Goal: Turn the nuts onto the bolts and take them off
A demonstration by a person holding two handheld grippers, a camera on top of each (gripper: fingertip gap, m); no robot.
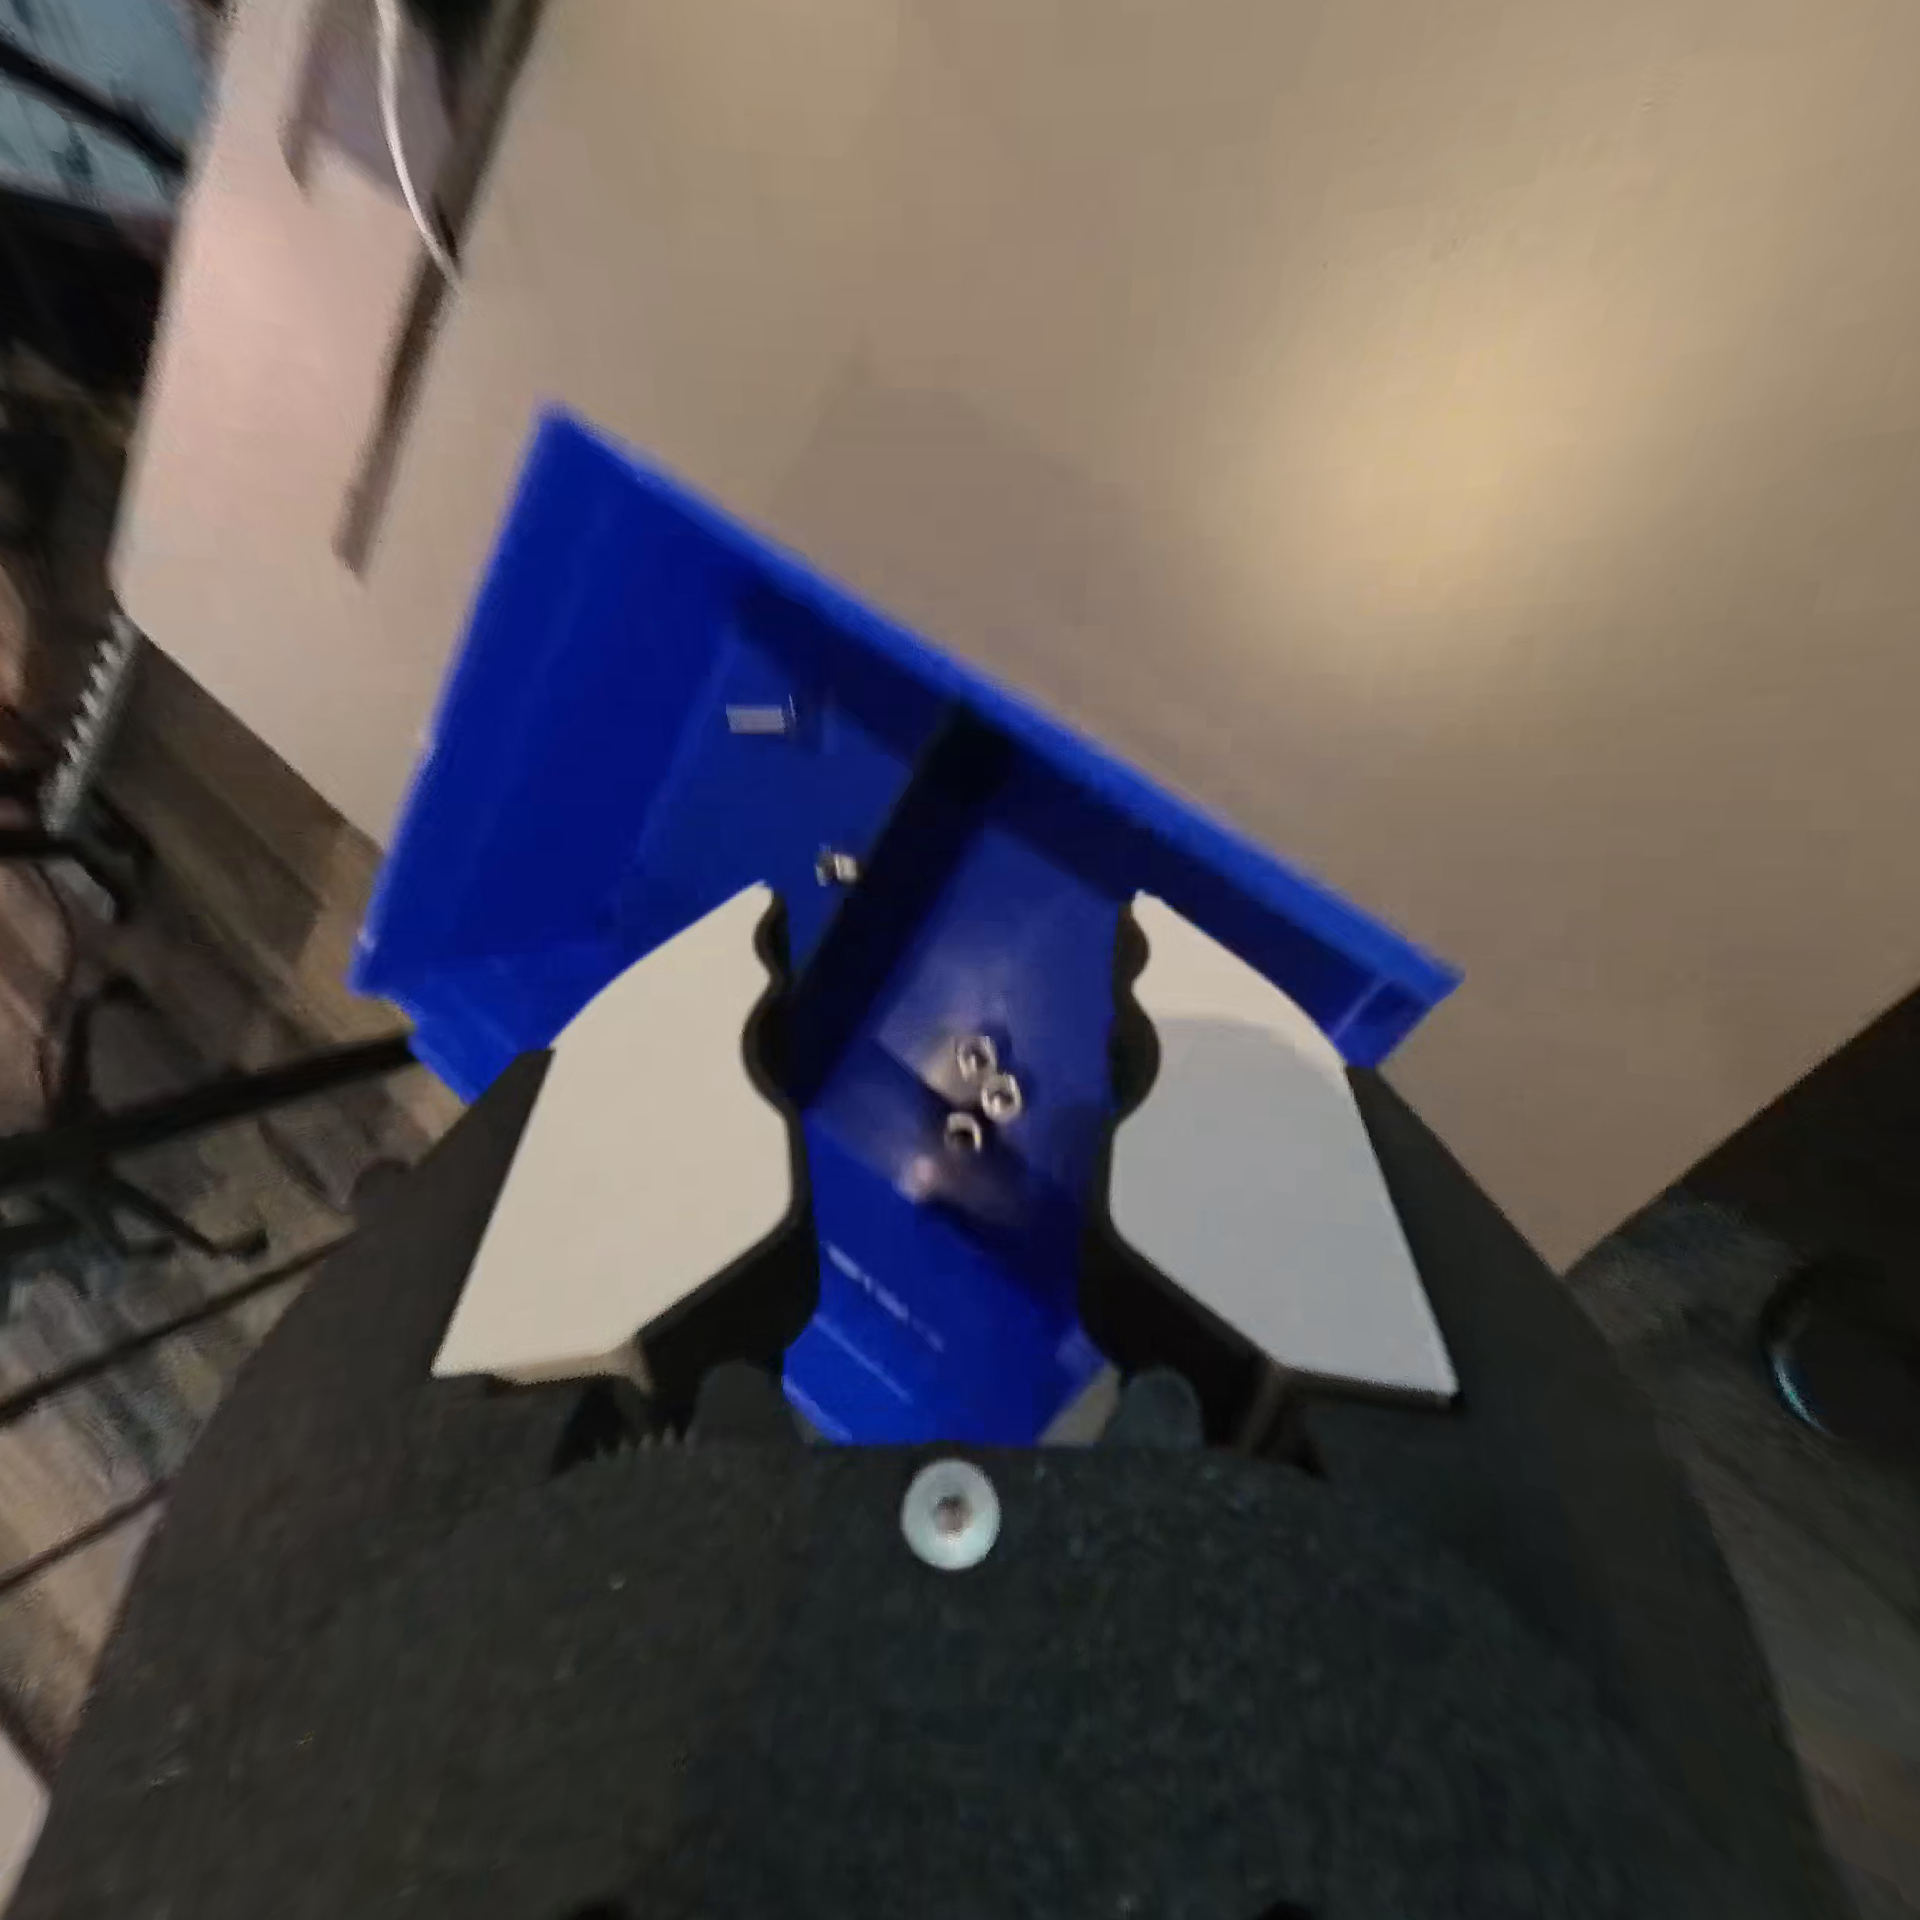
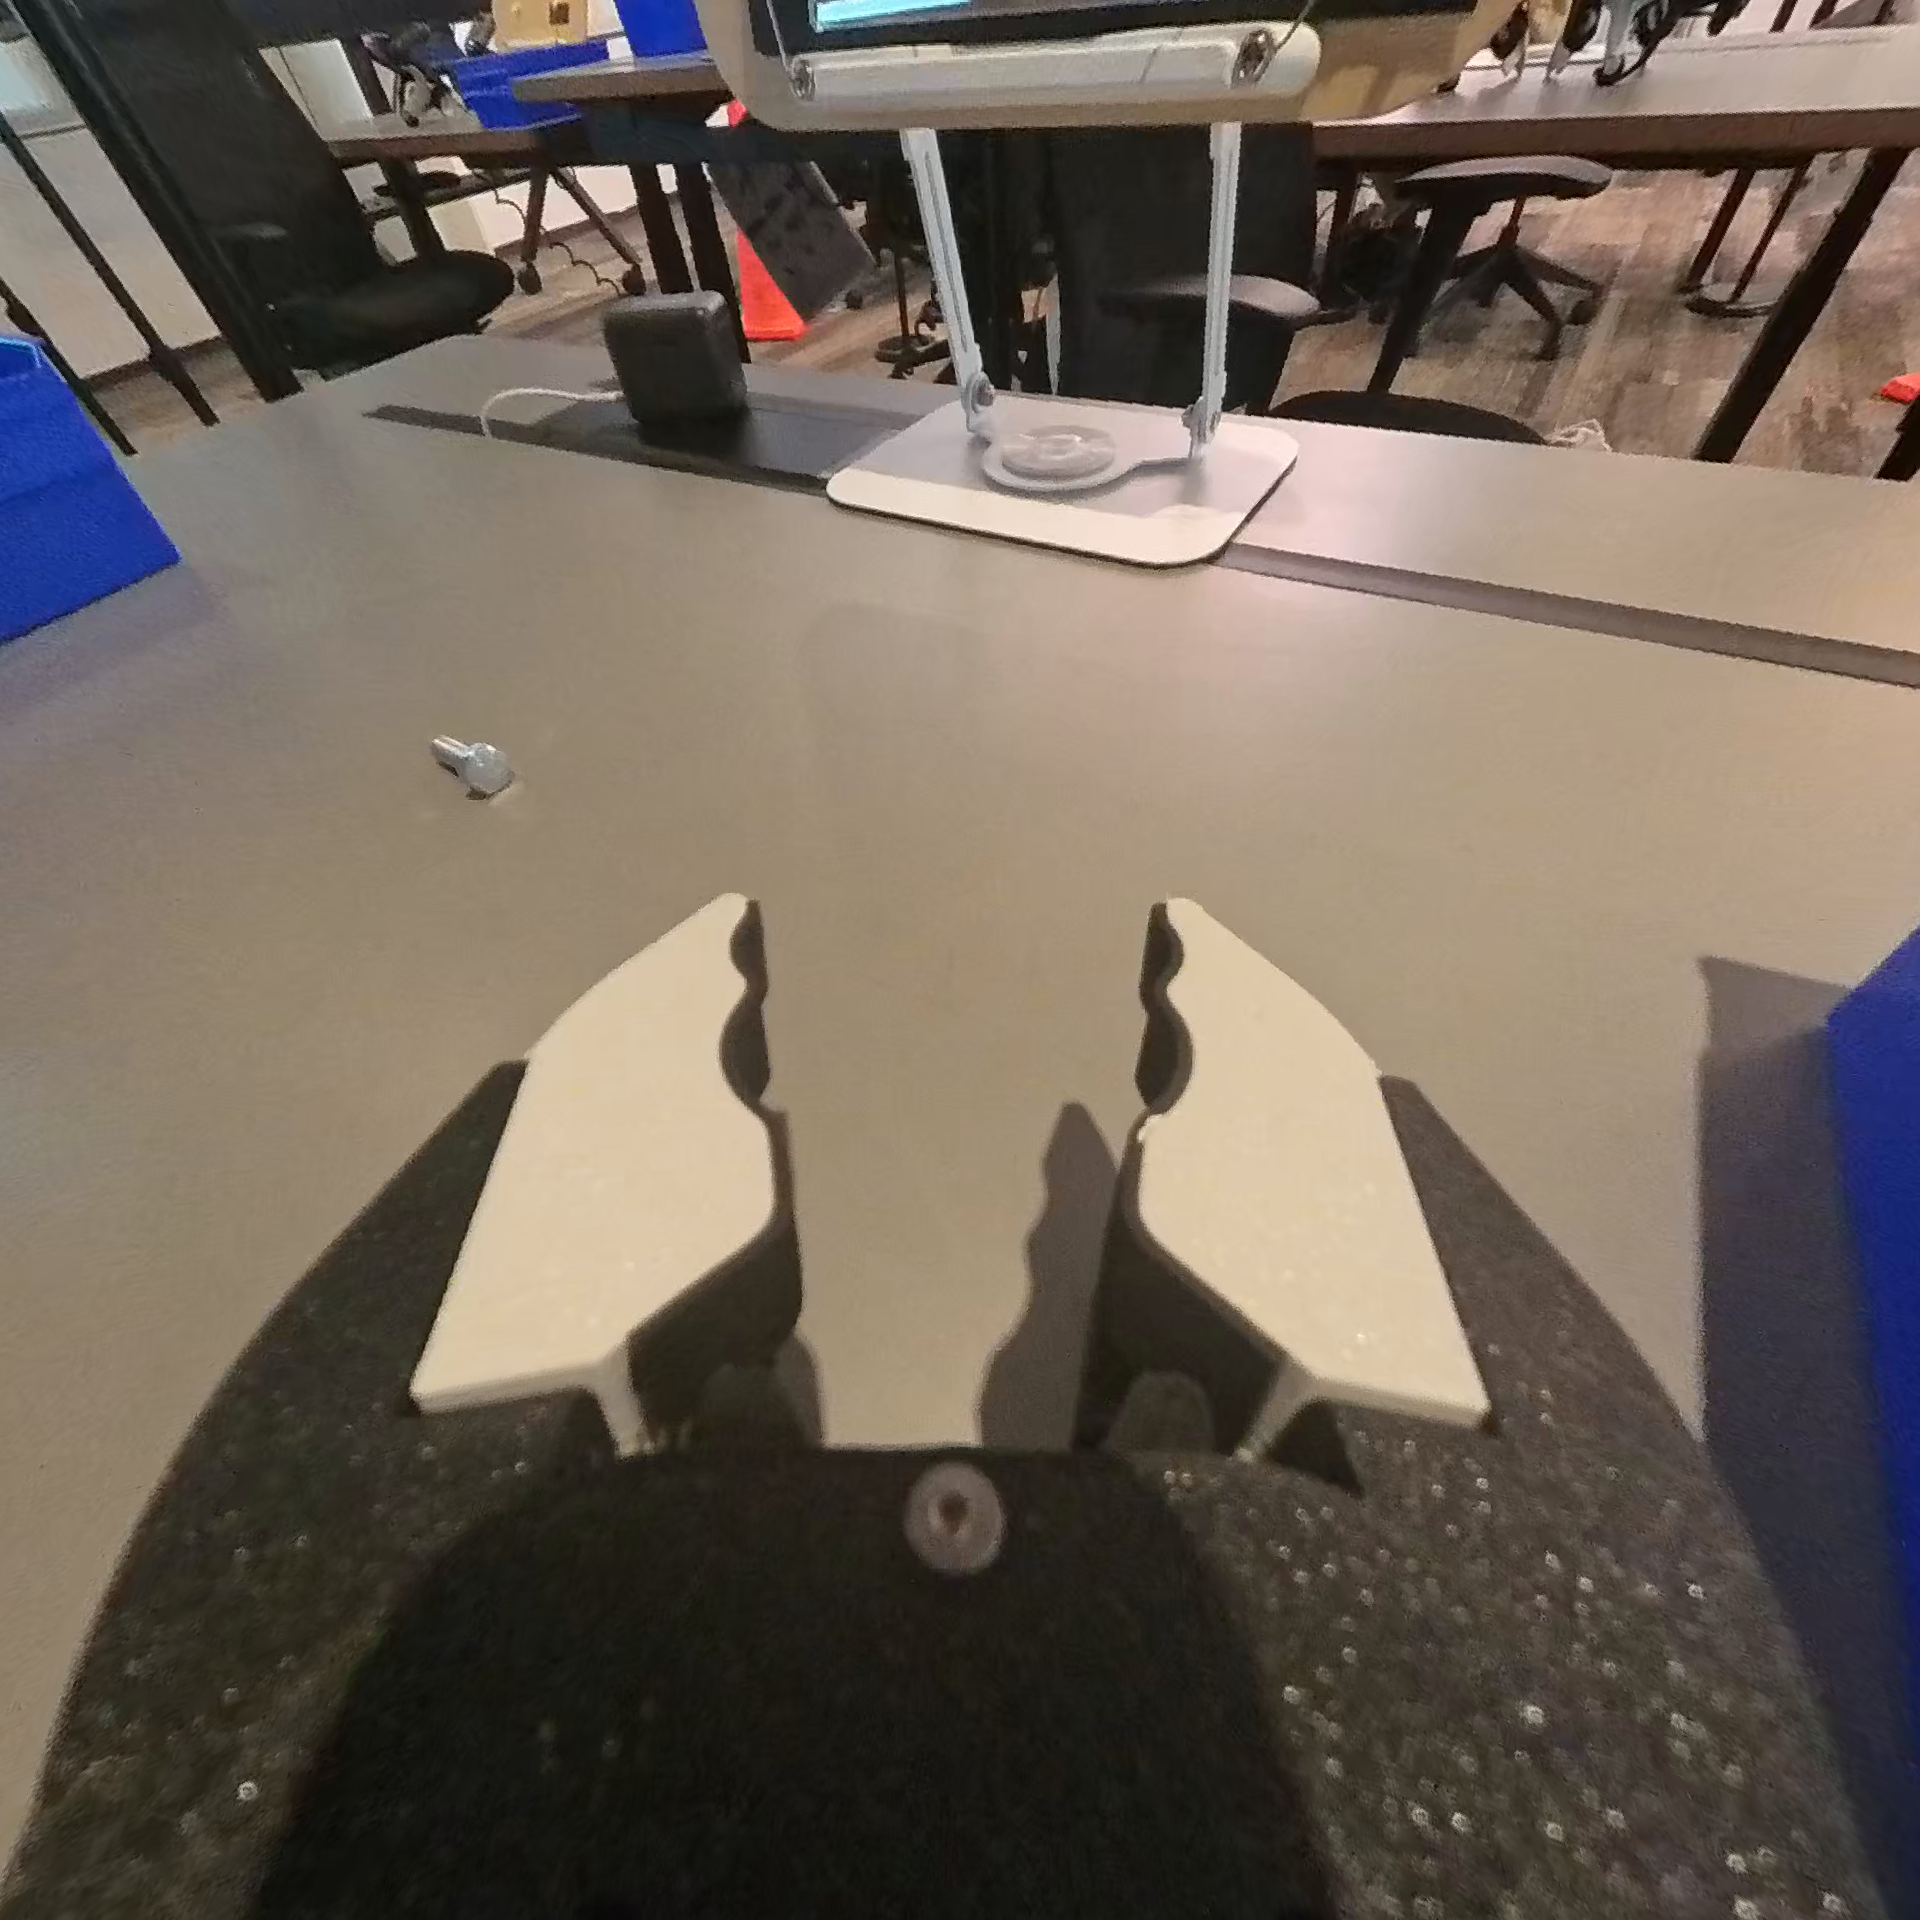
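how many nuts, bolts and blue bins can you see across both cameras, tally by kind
nuts: 4, three clustered and one apart, all in the divided blue bin
bolts: 2, one on the table, one blurred in the divided bin
blue bins: 3, counting the two at the right wrist view's left edge and right edge, if neither is the divided one
total: 9

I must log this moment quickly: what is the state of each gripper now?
Left gripper: open, above the blue bin, holding nothing.
Right gripper: open, empty, over the table.
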